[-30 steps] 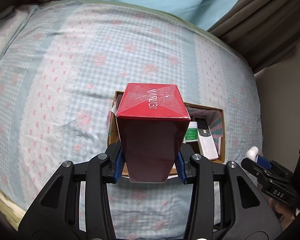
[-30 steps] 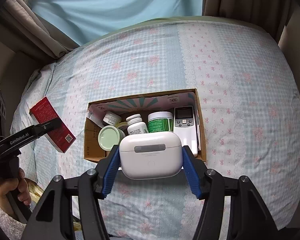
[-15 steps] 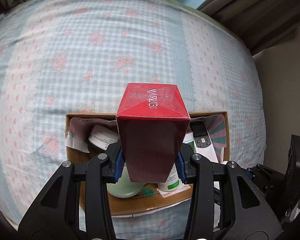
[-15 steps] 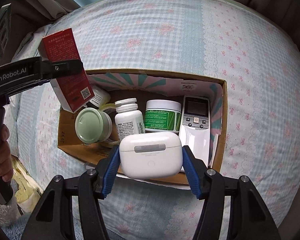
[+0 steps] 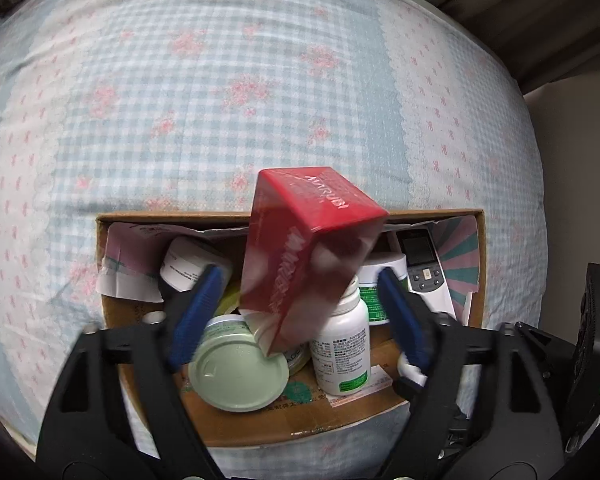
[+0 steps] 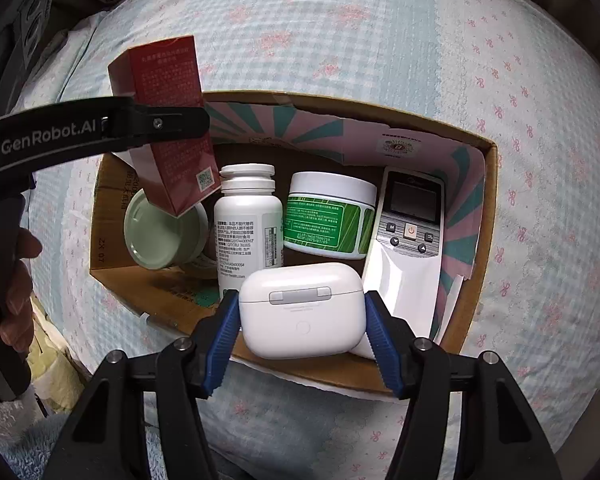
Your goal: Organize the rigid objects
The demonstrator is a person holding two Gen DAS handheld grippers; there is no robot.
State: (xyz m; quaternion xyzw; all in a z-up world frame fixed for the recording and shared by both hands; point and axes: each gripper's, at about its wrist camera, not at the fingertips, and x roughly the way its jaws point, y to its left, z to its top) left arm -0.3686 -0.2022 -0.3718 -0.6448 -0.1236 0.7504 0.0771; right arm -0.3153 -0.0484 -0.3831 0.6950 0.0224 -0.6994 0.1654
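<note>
left tool (image 5: 300,312) opening, red box (image 5: 308,248) loose between pads, tilted over green-lidded jar (image 5: 238,372) | right tool (image 6: 300,332) clamps white earbud case (image 6: 302,312) above crowded cardboard box (image 6: 488,184) on bed (image 5: 180,80)

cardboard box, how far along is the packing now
Already in the cardboard box: white pill bottle, green-label jar, remote, pale green lid. In hand: the left gripper is opening, red box tipping loose over the box; the right gripper grips the white earbud case. Left: setting that case in.

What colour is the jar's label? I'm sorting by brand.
Green, on the white jar; clearest in the right wrist view.
</note>
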